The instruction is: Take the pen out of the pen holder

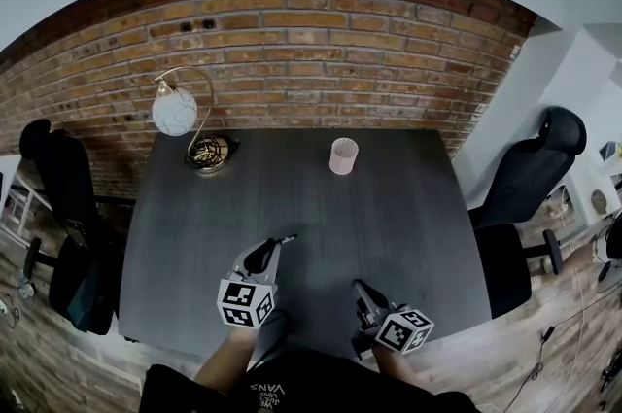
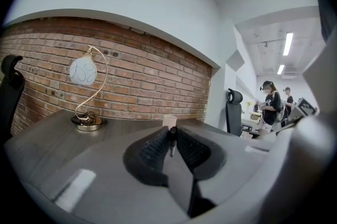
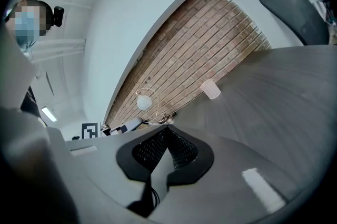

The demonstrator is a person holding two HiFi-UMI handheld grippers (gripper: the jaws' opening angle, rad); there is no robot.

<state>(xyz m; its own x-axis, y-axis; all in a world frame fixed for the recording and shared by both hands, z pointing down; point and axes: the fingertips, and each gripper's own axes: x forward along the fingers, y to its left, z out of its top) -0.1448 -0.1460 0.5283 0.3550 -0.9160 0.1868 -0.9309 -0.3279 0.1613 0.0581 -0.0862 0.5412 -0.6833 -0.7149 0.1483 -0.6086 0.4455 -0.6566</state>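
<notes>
While the left gripper (image 1: pixel 273 251) clamps the pen (image 1: pixel 286 239) at its jaw tips, the holder (image 1: pixel 343 155) stands well beyond it, near the table's far edge. Right gripper (image 1: pixel 362 290) is closed, empty.

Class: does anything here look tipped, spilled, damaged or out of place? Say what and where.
Nothing spilled or damaged. The pen holder and lamp stand upright at the far edge of the desk. Only the pen is out of its holder, clamped in the left gripper.
</notes>
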